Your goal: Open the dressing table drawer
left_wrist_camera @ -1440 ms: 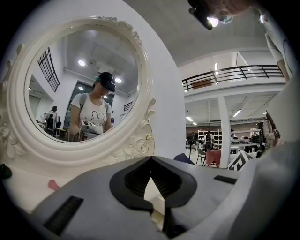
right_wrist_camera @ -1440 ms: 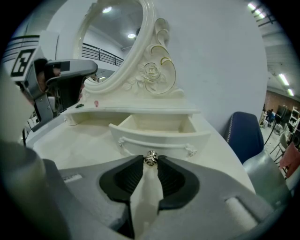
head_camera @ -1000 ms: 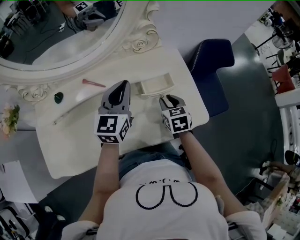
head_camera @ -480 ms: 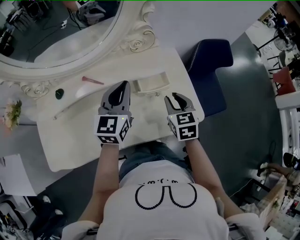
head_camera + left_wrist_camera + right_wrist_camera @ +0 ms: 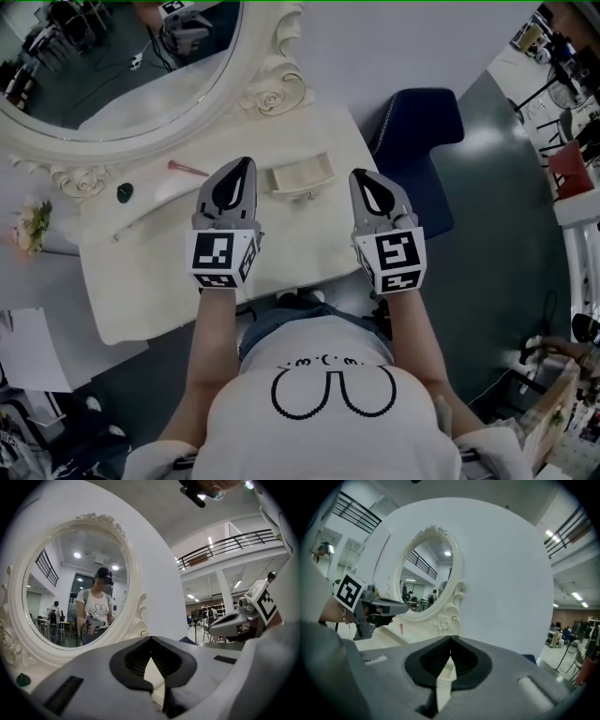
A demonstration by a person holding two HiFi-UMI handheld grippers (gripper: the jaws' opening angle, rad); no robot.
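Nearest me, my left tool point(image 5: 242, 165) is pinched shut on nothing, its tips meeting over bare air. My right tool point(image 5: 364, 176) has just closed, also with nothing between its jaws. Both hang above the cream table point(image 5: 159, 291). Between the two tools and just ahead of their tips, lower down on the table, lies the small cream drawer point(image 5: 300, 174). Its shallow hollow is showing, so I judge it already drawn out. It looks light and stiff, a thin-walled painted box that should slide easily but could skew if pulled by a corner. The glossy paint may be slick, so I would take it gently by the middle of its front lip, the side nearest me. Ahead and left of my left tool lie a pink stick point(image 5: 187, 168) and a small dark green object point(image 5: 125, 193). Beyond them stands the oval mirror point(image 5: 112, 75) in its carved frame, and off to the right of my right tool is a navy stool point(image 5: 422, 127).
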